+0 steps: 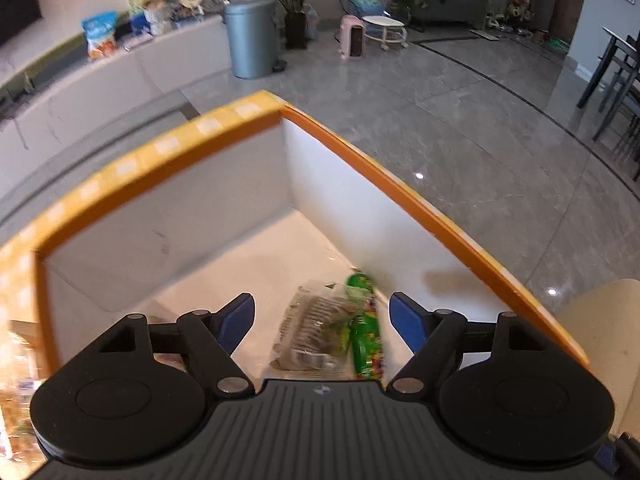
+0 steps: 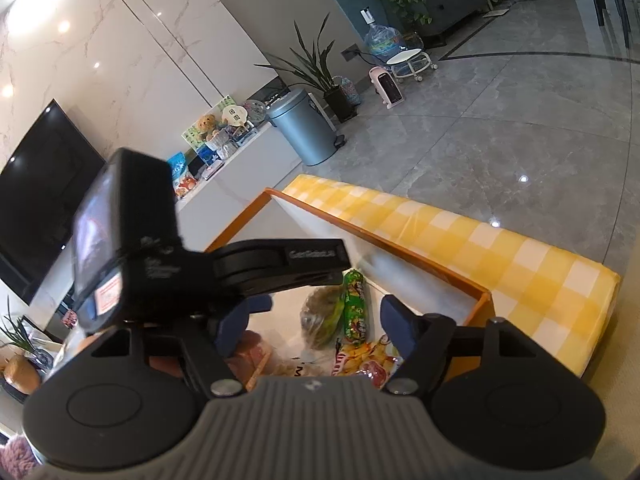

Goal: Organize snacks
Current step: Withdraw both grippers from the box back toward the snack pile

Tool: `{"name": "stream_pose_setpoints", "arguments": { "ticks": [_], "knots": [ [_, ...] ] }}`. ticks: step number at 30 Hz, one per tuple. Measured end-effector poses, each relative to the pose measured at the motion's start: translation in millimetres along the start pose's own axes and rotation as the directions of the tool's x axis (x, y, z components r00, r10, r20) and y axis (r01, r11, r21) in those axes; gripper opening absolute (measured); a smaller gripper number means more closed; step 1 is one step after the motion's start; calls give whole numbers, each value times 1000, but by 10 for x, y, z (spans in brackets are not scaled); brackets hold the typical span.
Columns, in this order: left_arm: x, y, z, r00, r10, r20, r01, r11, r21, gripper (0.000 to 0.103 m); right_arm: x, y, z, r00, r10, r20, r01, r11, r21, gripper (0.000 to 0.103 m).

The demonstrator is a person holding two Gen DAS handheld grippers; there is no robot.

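Clearly both tools hover over the same open storage box (image 1: 360, 152), a white-walled bin with an orange rim and a yellow checked outside. The left hand-held gripper (image 1: 322, 318) has its blue pads spread wide with nothing between them. Straight ahead of it and below, on the box floor, lie a clear packet of brown biscuits (image 1: 312, 330) and a green snack tube (image 1: 366, 328), touching side by side near the right-hand wall. The tube's long axis runs roughly along the gripper's line of sight, away from the camera, so the open jaws already straddle its width.

The right hand-held gripper (image 2: 326, 322) is likewise open and empty. From its wrist view the green tube (image 2: 354, 306) again points away, lying beside the brown packet (image 2: 322, 316), with a bag of crisps (image 2: 370, 360) nearer the camera and a reddish packet (image 2: 250, 354) to the left. The left tool's body crosses the upper left of this view, above the box.

Judging by both views, neither hand is plainly nearer the tube; the left looks more squarely centred over the pair. Any descent would need to stay off the right wall.
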State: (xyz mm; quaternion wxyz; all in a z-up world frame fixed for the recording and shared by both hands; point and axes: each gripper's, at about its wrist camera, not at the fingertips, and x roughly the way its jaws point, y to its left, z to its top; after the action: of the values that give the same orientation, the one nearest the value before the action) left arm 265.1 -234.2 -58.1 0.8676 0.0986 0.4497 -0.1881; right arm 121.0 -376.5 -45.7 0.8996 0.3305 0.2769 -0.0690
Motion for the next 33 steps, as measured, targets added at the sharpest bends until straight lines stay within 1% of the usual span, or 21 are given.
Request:
{"name": "stream_pose_setpoints", "arguments": {
  "ticks": [1,4,7,9,13,15,17,19,22,23,28,30,33],
  "knots": [
    [-41,33,-6,1000,8,5,-8,1000,-9,91,-2,2,-3,1000,8,-1,-8,1000,2,77],
    [-173,97,1,1000,16,12,-16,999,-41,91,-4,20,-8,1000,-4,1,4,1000,2,77],
    [-370,188,-42,999,-3,40,5,999,-47,90,9,61,-16,1000,-25,4,25,1000,-8,77],
    [-515,246,-96,997,-8,79,12,998,-54,90,15,70,-23,1000,-28,-1,28,999,-19,78],
    [-754,387,-204,990,-21,139,37,992,-118,90,-7,52,-26,1000,-18,1,18,1000,-24,78],
    [-870,422,-253,985,-31,168,52,991,-127,90,-22,42,-27,1000,-26,10,26,999,-26,78],
    [-979,447,-296,980,-22,198,49,990,-134,90,-33,55,-34,1000,-24,18,25,999,-36,78],
    [-1101,462,-328,973,-10,232,42,990,-135,90,-52,95,-42,1000,-12,24,13,999,-44,78],
    [-1279,476,-379,963,-21,268,55,991,-119,90,-103,190,-63,999,21,48,-18,998,-68,79],
    [-1325,487,-399,960,-19,280,54,992,-117,88,-127,218,-71,998,35,52,-31,997,-76,78],
    [-1599,550,-551,943,17,332,18,995,-103,88,-240,392,-140,995,76,58,-69,991,-112,79],
    [-1708,607,-622,934,31,355,11,993,-114,88,-298,481,-164,993,103,54,-95,986,-136,79],
    [-1906,792,-751,920,19,391,51,984,-169,88,-426,619,-215,983,175,53,-165,973,-159,79]
  ]
}}
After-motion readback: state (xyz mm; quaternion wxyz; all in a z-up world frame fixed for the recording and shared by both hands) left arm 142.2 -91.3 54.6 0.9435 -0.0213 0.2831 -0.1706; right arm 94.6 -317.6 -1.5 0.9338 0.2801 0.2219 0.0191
